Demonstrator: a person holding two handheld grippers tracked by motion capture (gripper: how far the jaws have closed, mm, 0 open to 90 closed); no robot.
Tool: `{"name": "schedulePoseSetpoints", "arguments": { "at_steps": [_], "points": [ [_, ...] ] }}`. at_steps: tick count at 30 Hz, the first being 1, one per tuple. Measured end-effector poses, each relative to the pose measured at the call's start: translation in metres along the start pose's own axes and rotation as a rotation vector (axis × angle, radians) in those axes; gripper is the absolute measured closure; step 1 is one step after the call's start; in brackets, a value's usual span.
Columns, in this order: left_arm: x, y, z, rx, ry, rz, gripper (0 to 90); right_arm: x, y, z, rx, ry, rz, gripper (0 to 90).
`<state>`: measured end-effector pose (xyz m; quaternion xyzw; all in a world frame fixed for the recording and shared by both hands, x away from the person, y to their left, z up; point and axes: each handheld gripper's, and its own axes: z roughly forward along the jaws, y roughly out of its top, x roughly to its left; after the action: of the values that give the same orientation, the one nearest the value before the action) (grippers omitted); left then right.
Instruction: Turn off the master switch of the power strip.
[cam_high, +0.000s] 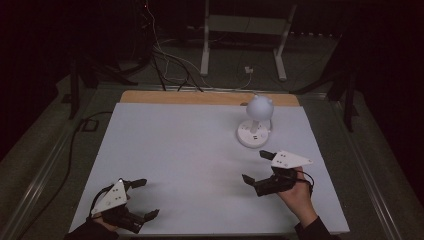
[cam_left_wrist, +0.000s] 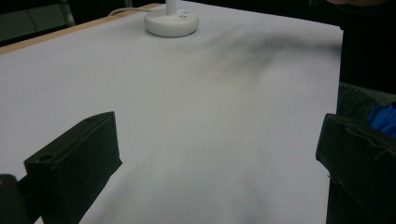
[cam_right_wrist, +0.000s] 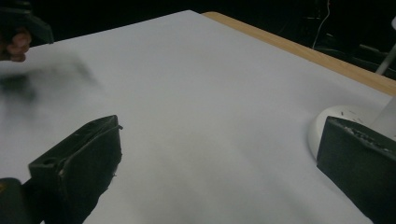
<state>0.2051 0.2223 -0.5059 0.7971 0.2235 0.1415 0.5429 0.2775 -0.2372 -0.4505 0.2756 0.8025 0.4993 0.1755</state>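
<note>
Lamp (cam_high: 256, 122) just beyond right gripper (cam_high: 257, 167), fingers apart.

Lamp (cam_high: 255, 125) stands on the sheet (cam_high: 190, 160), far right part, near the back edge. Sheet lies on the table (cam_high: 200, 97), whose bare strip runs behind it. Right gripper (cam_high: 257, 167) sits just in front of the lamp. Left gripper (cam_high: 145, 199) at near left corner, well apart from both. Frame (cam_high: 245, 30) and cables (cam_high: 170, 65) on the floor behind the table.

Overhead and tool views, shared lamp (cam_high: 255, 124)
</note>
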Motion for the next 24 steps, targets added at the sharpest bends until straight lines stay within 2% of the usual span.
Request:
{"name": "schedulePoseSetpoints", "arguments": {
  "at_steps": [3,12,24],
  "points": [
    [0.000,0.000,0.000,-0.001,0.000,0.000,0.2,-0.006,0.002,0.002,-0.006,-0.002,0.018,0.0],
    [-0.001,0.000,0.000,-0.002,-0.001,0.000,0.2,-0.021,0.008,0.007,-0.005,-0.043,0.024,0.0],
    [-0.001,0.000,0.000,-0.001,-0.002,0.000,0.2,-0.051,0.013,0.010,-0.006,-0.094,0.058,0.0]
  ]
}}
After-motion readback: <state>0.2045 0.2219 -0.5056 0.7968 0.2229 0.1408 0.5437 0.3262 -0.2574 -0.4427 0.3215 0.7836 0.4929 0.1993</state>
